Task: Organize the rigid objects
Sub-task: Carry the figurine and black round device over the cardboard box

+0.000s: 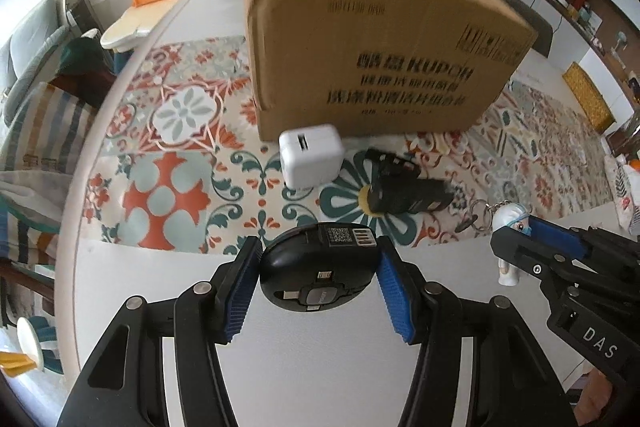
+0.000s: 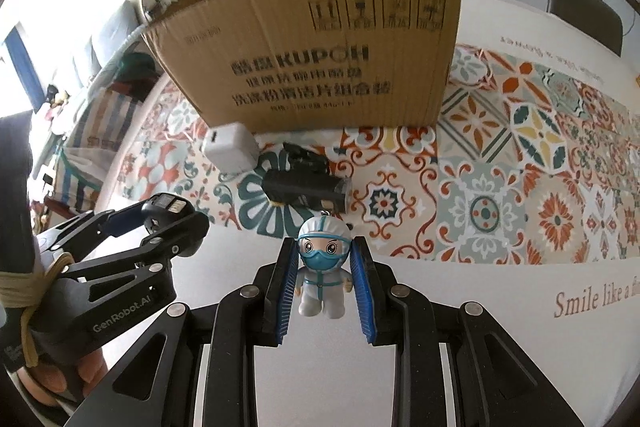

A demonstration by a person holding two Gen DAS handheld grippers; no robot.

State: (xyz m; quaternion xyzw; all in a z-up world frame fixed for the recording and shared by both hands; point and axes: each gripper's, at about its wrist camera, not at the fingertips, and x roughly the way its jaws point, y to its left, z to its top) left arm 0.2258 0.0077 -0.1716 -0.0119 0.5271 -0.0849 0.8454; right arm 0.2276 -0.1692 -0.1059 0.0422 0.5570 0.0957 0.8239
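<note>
The black oval gadget (image 1: 318, 267) sits clamped between my left gripper's (image 1: 318, 281) blue pads (image 1: 390, 293), one pad on each flank. Its underside faces my camera, QR sticker at the far end, folded plug tabs at the near end, so its long axis runs straight out along the fingers toward the cardboard box (image 1: 372, 55). In my right gripper (image 2: 325, 285) I've got the little figurine (image 2: 322, 267) in a white suit, goggles and blue mask, pinched at the shoulders between narrow jaws. It faces my camera, head away from me, feet toward me, body in line with the fingers; its key ring (image 1: 478, 211) trails off the head. Both pieces look clear of the white table (image 1: 320, 367).

Just beyond, on the patterned mat (image 1: 176, 163), the white charger cube (image 1: 310, 157) stands touching the box's foot, slot side facing me. Right beside it a black cylindrical thing (image 1: 404, 187) lies on its side, yellow end toward the cube. The box stands upright behind them.
</note>
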